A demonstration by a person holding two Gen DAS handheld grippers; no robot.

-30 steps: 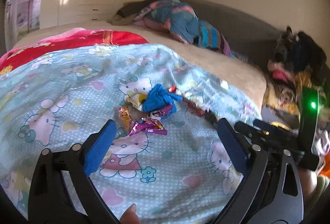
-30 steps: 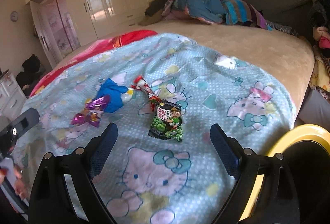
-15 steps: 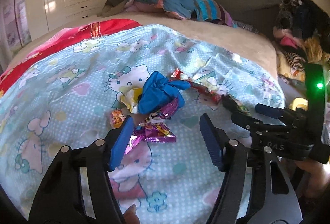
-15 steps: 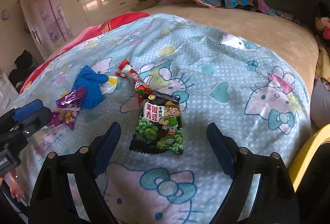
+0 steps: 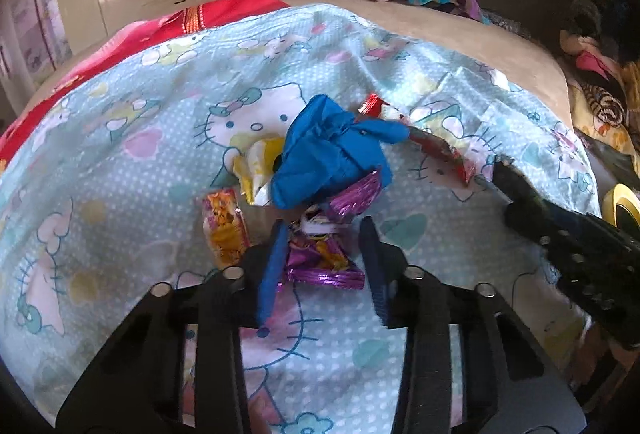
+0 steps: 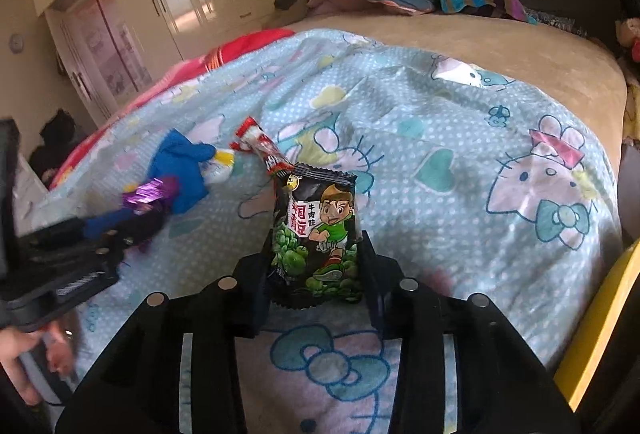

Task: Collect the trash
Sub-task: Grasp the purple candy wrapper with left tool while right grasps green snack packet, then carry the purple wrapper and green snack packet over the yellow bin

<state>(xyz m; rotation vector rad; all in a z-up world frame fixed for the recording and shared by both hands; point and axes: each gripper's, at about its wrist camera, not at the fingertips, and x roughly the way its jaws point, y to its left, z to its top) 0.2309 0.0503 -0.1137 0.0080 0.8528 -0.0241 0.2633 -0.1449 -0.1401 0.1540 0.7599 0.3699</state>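
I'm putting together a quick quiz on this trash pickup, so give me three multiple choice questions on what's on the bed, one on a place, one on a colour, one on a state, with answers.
1. Where does the red wrapper lie?
A. Just beyond the black and green snack packet
B. On the pillows
C. Inside the yellow-rimmed bin

2. What colour is the crumpled piece lying over the purple foil wrapper?
A. Blue
B. White
C. Orange

3. What lies between the right gripper's jaws?
A. Nothing
B. The snack packet
C. The red wrapper

Answers: 1 A, its near end meets the packet's top edge. 2 A, blue folds cover the foil's far end. 3 B, the closing jaws flank the packet's lower half.
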